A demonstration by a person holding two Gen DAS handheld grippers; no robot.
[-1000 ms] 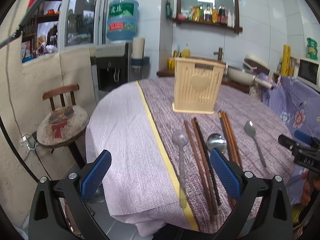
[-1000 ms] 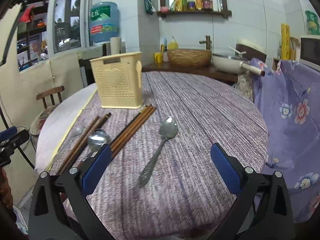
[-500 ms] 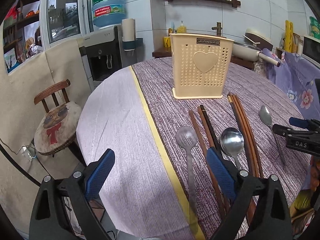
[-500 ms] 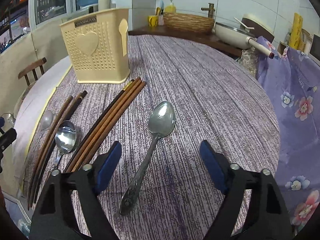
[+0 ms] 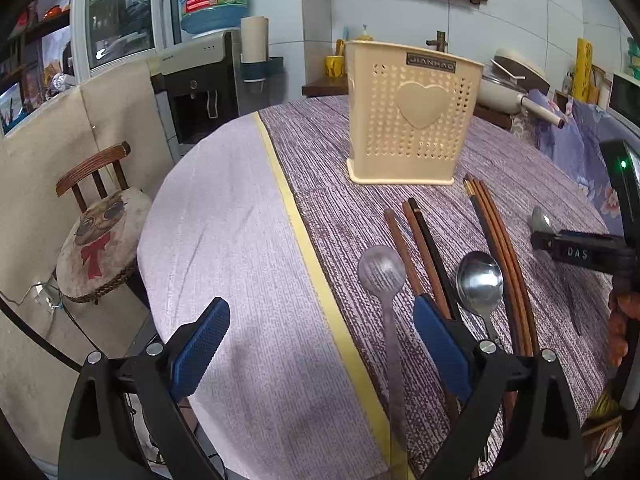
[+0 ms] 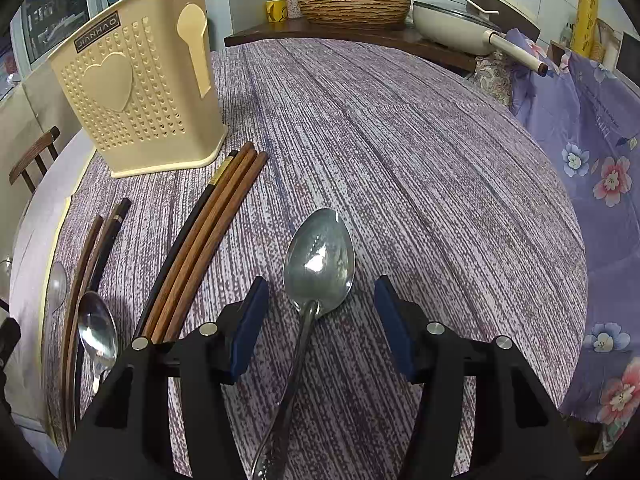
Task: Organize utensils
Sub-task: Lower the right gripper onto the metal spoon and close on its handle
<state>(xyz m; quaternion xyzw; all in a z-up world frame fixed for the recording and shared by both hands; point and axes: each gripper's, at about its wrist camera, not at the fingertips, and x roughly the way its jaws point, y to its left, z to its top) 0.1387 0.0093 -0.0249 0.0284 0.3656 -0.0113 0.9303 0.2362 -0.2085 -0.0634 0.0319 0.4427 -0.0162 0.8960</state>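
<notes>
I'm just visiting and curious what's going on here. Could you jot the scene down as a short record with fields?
Setting: round table, purple striped cloth
Holder: cream basket, upright
Spoons: three, lying flat
Chopsticks: two bundles, flat beside the spoons
Right hand-held gripper: closing, right spoon handle between its pads, not yet pressed
Left hand-held gripper: open, over left spoon

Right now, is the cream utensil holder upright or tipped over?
Upright. The utensil holder stands on its flat base on the purple tablecloth, open rim on top, heart side vertical. Whether anything is inside cannot be told.
</notes>
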